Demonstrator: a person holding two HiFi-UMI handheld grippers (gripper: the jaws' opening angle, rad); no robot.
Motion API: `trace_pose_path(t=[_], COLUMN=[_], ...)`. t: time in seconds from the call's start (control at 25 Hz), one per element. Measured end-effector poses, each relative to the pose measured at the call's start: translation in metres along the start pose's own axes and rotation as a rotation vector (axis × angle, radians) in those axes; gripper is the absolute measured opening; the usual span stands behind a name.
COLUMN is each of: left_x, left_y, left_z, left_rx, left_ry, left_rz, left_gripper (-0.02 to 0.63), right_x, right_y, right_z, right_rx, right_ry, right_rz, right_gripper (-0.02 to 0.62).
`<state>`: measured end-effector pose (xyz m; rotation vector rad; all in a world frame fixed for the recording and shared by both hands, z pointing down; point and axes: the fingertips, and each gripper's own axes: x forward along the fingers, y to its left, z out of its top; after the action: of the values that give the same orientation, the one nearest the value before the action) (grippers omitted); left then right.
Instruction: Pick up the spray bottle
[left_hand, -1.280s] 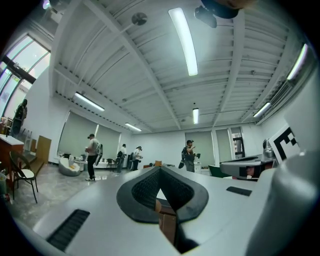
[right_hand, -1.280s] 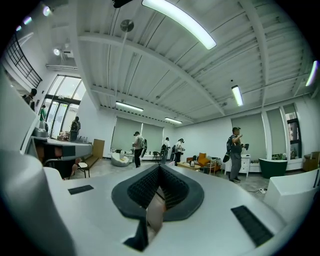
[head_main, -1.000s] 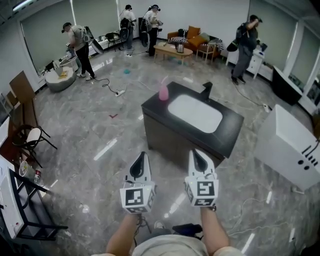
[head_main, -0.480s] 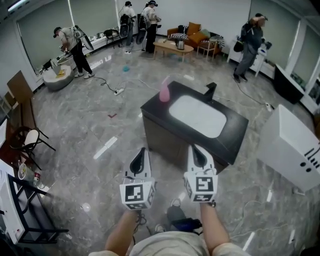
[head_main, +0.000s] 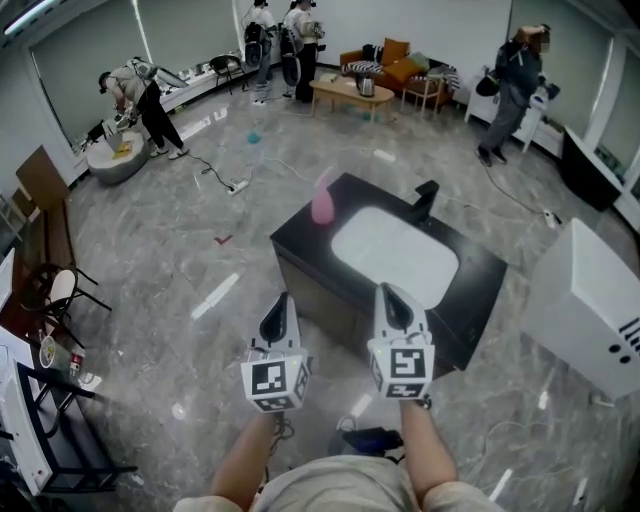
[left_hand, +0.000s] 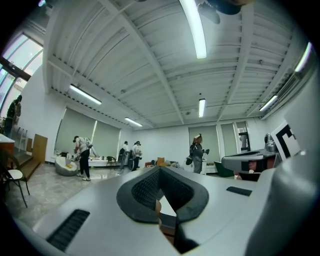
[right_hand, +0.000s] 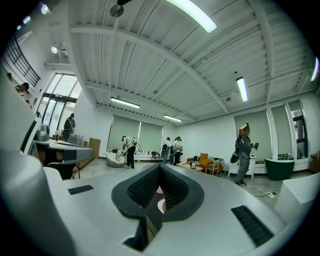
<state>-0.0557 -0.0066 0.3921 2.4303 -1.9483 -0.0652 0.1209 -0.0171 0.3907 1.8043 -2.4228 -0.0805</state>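
Note:
The spray bottle (head_main: 323, 197) is pink and stands on the far left corner of a black counter (head_main: 470, 290), beside its white basin (head_main: 395, 258). My left gripper (head_main: 283, 304) and right gripper (head_main: 391, 296) are held level side by side over the floor, short of the counter's near edge and well apart from the bottle. Both are shut with nothing in them. In the right gripper view the gripper (right_hand: 160, 169) has its jaws together, and a bit of the pink bottle (right_hand: 159, 190) shows below the pads. The left gripper (left_hand: 160, 170) likewise shows its jaws together.
A black faucet (head_main: 427, 197) stands at the basin's far side. A large white box (head_main: 590, 310) sits right of the counter. Cables and a power strip (head_main: 238, 185) lie on the grey floor. A chair (head_main: 60, 290) and a black rack (head_main: 50, 430) are at the left. Several people stand at the back.
Both grippers have moved forward toward the counter, which now appears nearer and larger. Their jaws have stayed shut. The people at the back have shifted a little.

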Motion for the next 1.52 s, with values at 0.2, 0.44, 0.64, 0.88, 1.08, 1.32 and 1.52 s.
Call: trace_pose_path(t=[0.2,0.44,0.64,0.88,1.08,1.32,1.52], left_x=[0.052,0.095,0.123,0.168,0.214,0.266,0.299], left_y=[-0.009,-0.001,0.006,0.028,0.060,0.102,0.130], left_z=[0.009,0.007,0.001,-0.004,-0.004,-0.002,-0.007], left_rx=[0.014,0.033,0.038,0.028,0.036,0.055,0.043], left_ry=[-0.021,-0.016,-0.014,-0.024,-0.028,-0.027,-0.032], left_rz=[0.026,0.065,0.060,0.025,-0.020,-0.074,-0.115], left_gripper=[0.000,0.000,0.000,0.000,0.000,0.000,0.000], right_x=[0.046,0.089,0.120,0.166,0.220,0.285,0.321], right_y=[-0.035,-0.042,-0.042,-0.038,-0.025,-0.004,0.004], right_z=[0.002,0.001,-0.007,-0.011,-0.009,-0.002,-0.007], right_rx=[0.013,0.030,0.026,0.002,-0.010,-0.012,0.001], right_ry=[-0.010,-0.013,-0.007,-0.001,0.013,0.026,0.031], right_rz=[0.021,0.061,0.077,0.063,0.043,0.012,-0.032], right_gripper=[0.003,0.003,0.003,0.003,0.003,0.003,0.003])
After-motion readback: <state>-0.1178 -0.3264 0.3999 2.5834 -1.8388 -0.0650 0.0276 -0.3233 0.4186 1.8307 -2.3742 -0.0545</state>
